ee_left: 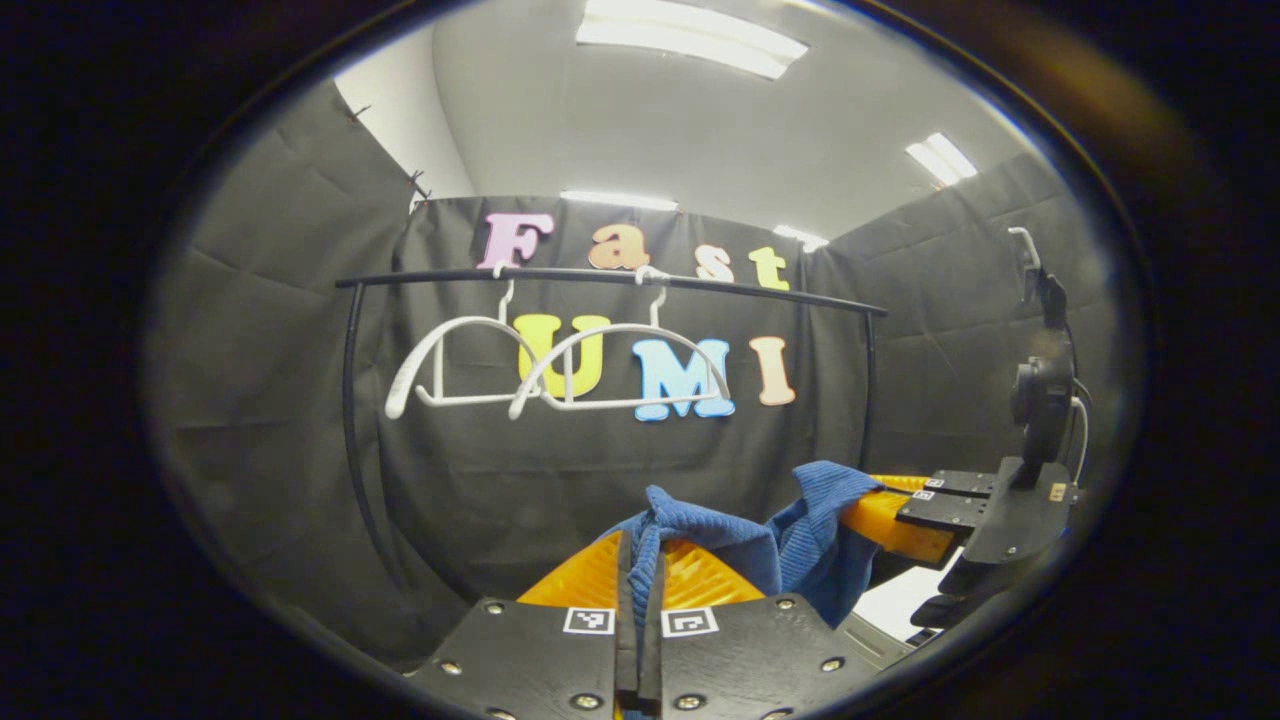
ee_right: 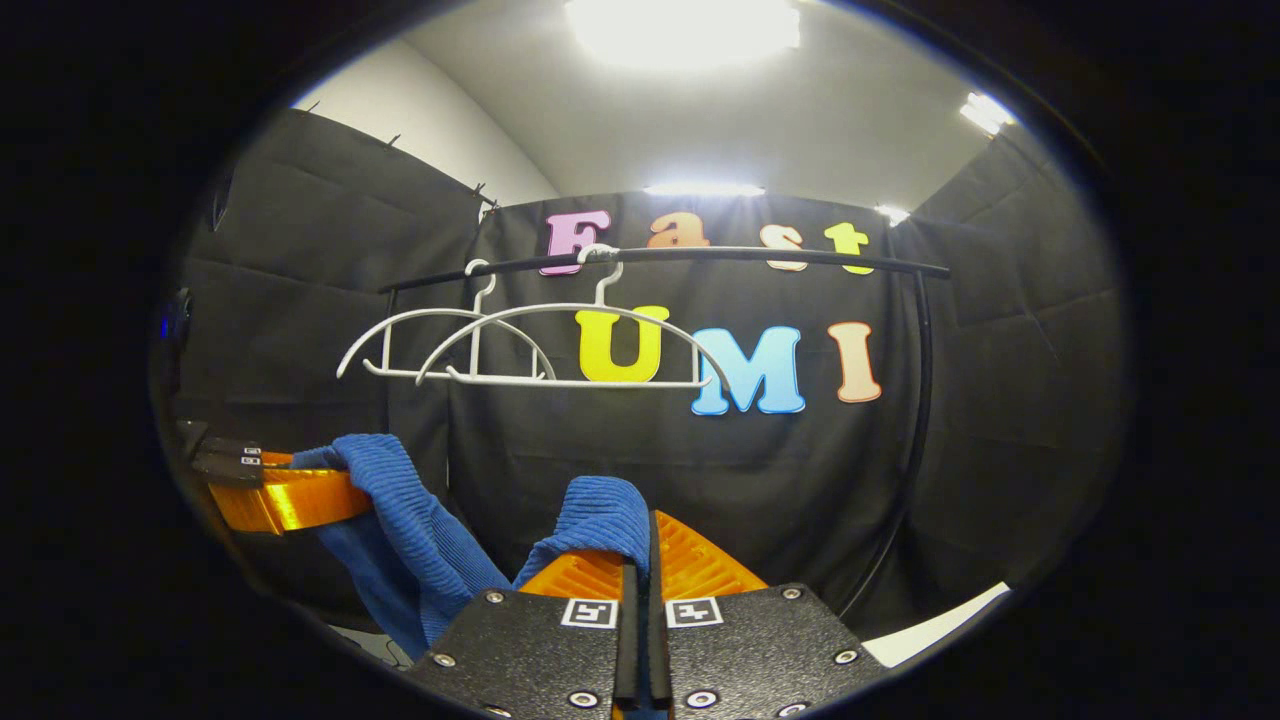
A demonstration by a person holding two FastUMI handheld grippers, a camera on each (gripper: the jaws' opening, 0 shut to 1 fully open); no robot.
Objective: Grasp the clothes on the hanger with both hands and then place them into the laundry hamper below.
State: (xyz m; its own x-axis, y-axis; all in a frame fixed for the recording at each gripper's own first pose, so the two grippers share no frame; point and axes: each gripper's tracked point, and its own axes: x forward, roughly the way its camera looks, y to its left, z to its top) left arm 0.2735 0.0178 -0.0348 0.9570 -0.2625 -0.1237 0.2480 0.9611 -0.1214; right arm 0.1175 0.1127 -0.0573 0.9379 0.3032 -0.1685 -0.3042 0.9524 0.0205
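The left gripper (ee_left: 641,560) at six o'clock in the left gripper view has its two fingers pressed together on a fold of the blue ribbed knit garment (ee_left: 760,545), which bunches up between them and drapes off toward three o'clock. There the right gripper (ee_left: 905,520) reaches in from the side, level and pointing across the view, its fingers also pinching the cloth. In the right gripper view that same right gripper (ee_right: 640,550) sits at six o'clock, clamped on another fold of the garment (ee_right: 420,520), while the left gripper (ee_right: 300,495) enters at nine o'clock holding the other end, so the fabric sags between the two. The room is a booth walled in black cloth under a pale ceiling with bright strip lights. One black metal clothes rail (ee_left: 610,277) spans the back wall at twelve o'clock, and two bare white wire hangers (ee_left: 560,370) hang from it side by side, overlapping.
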